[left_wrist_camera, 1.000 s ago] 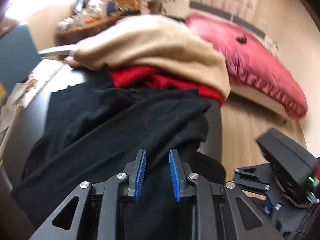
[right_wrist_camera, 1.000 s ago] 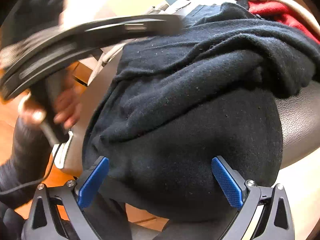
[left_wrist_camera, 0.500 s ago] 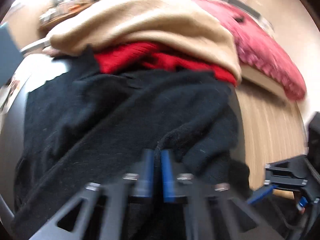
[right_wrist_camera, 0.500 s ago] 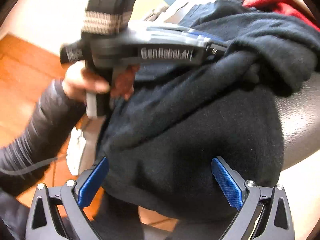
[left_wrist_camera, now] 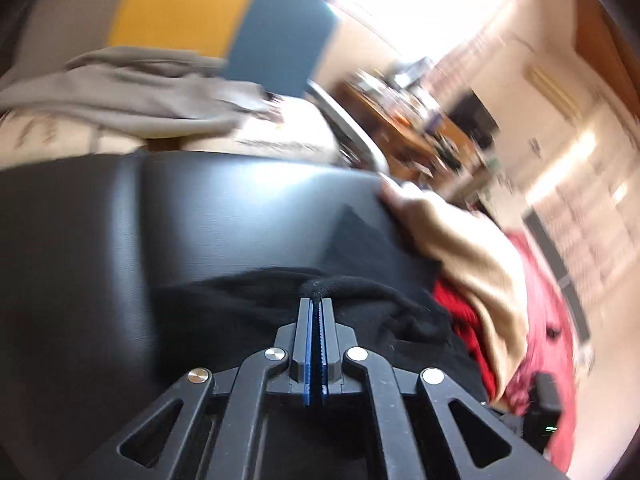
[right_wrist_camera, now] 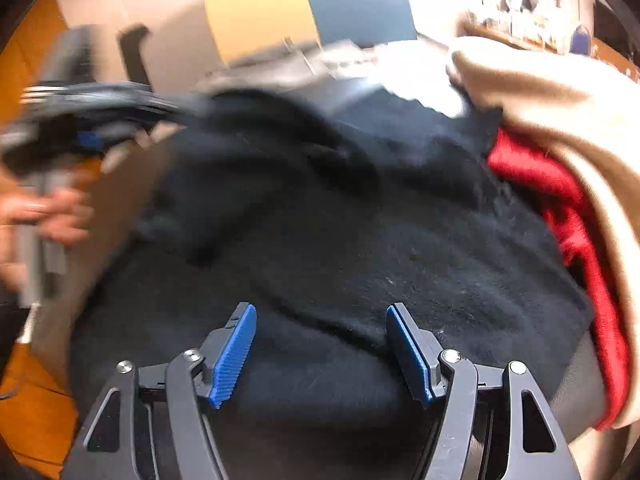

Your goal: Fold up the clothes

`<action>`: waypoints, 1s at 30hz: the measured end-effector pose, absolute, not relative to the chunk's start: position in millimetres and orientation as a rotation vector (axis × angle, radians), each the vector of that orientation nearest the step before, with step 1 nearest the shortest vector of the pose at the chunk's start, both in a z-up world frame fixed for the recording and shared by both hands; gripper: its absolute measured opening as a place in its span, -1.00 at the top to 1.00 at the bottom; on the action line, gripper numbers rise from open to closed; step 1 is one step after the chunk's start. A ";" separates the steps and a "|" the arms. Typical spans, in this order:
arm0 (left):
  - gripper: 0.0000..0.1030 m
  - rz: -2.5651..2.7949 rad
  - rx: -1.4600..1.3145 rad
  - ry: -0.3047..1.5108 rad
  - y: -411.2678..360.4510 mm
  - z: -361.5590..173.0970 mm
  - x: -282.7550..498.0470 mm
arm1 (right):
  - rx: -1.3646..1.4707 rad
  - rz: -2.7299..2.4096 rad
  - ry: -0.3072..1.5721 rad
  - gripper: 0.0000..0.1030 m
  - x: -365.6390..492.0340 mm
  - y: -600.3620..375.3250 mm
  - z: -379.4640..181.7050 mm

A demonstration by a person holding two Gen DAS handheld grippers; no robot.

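- Leather, dark and glossy, is the surface under my work: a padded seat (left_wrist_camera: 224, 216) with a stitched seam, light glaring off its top.
- My left gripper (left_wrist_camera: 319, 312) is clamped tight on a ridge of the black sweater (left_wrist_camera: 248, 312), pads pressed together with knit pinched between them.
- My right gripper (right_wrist_camera: 320, 344) hangs with its jaws spread wide over that same sweater's bulk, which lies draped across the seat; nothing sits between the blue pads (right_wrist_camera: 234, 354).
- Beside the black knit lie a red garment (right_wrist_camera: 560, 208) and a beige garment (right_wrist_camera: 552, 92) stacked over it.
- Behind: a yellow and blue panel (left_wrist_camera: 224, 20), a cluttered wooden desk (left_wrist_camera: 416, 120), and a bright window.
- Orange wood floor (right_wrist_camera: 36, 412) shows at lower left of the right view.
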State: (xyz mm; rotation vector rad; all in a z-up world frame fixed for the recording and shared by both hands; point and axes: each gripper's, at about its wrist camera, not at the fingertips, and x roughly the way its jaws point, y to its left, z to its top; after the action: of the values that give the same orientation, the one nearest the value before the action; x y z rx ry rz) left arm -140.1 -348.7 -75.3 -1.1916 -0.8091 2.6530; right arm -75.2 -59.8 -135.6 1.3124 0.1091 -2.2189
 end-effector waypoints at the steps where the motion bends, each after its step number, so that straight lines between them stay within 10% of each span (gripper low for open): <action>1: 0.98 2.675 -1.183 -0.856 -366.6 -76.5 -127.6 | 1.340 -2.220 0.128 -0.36 -78.7 -62.5 -143.2; 12: 0.98 2.945 -0.992 -1.393 -502.8 -99.4 69.8 | 1.266 -2.315 0.385 -0.97 -66.9 -89.3 -161.8; 21: 1.00 3.220 -0.843 -1.702 -541.9 -101.3 218.7 | 1.369 -2.237 0.439 -1.00 -89.6 -105.0 -159.4; 30: 0.79 3.148 -0.882 -1.121 -468.0 -55.2 117.5 | 1.381 -2.225 0.436 -1.00 -92.0 -105.2 -159.8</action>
State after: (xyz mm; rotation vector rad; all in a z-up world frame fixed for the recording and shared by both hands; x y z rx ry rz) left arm 117.5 -468.0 -55.2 -0.8818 -1.1207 3.1476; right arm -92.0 -105.2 -159.8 1.3805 0.4362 -2.2249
